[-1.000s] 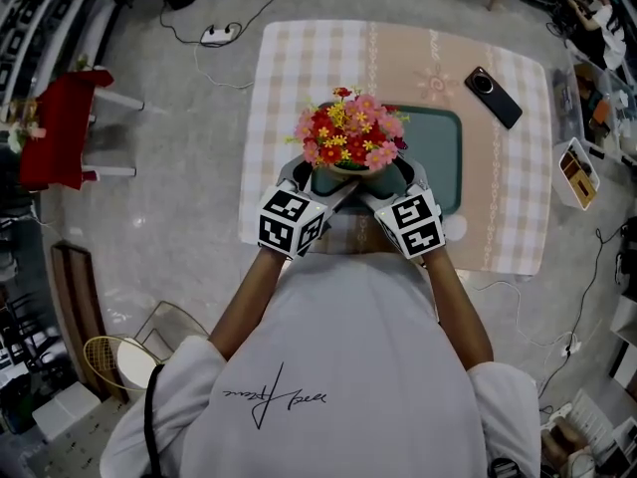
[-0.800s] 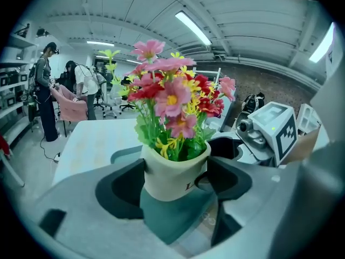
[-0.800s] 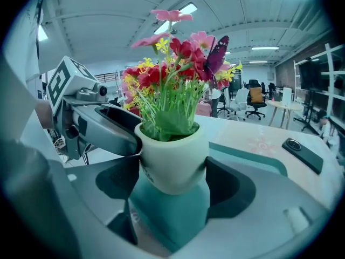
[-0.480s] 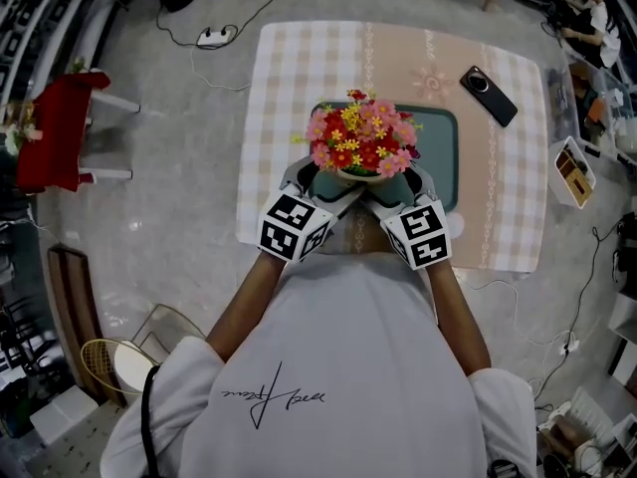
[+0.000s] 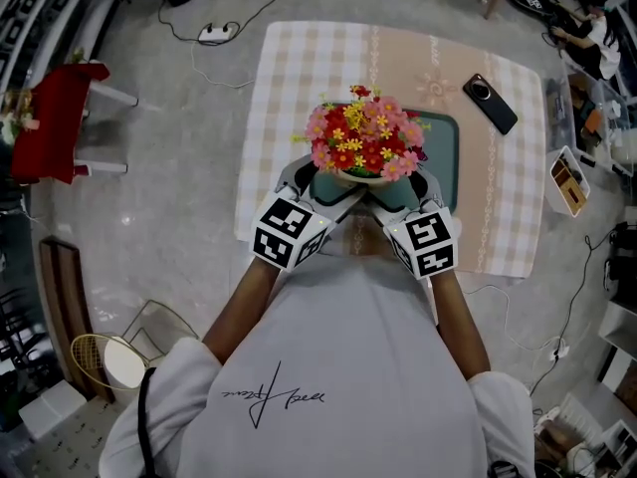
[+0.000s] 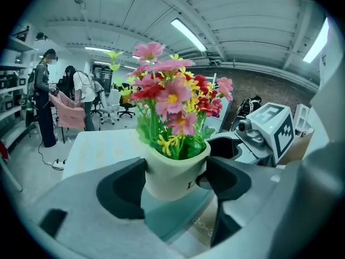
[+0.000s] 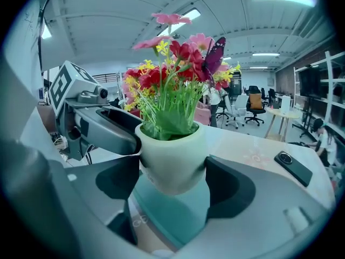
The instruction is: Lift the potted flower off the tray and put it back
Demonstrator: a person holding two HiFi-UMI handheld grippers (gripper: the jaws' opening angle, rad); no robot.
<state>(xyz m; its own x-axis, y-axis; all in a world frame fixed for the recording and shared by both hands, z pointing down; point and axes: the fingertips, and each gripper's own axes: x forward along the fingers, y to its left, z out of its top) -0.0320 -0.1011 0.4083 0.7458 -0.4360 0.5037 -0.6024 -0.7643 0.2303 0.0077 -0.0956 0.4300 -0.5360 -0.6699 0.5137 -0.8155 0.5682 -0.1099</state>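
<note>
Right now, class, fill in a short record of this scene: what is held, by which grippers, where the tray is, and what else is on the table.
Held object: potted flower, upright
Left gripper: fingers shut on the potted flower's sides
Right gripper: fingers shut on the same potted flower
Tray: teal, on the table, beneath the potted flower, which appears lifted clear of it
Other item: black phone, on the table beyond the tray's right end

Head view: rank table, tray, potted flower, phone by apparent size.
1. table
2. tray and potted flower: about alike; the flower sits nearer the camera and hides part of the tray, so no ranking.
3. phone
</note>
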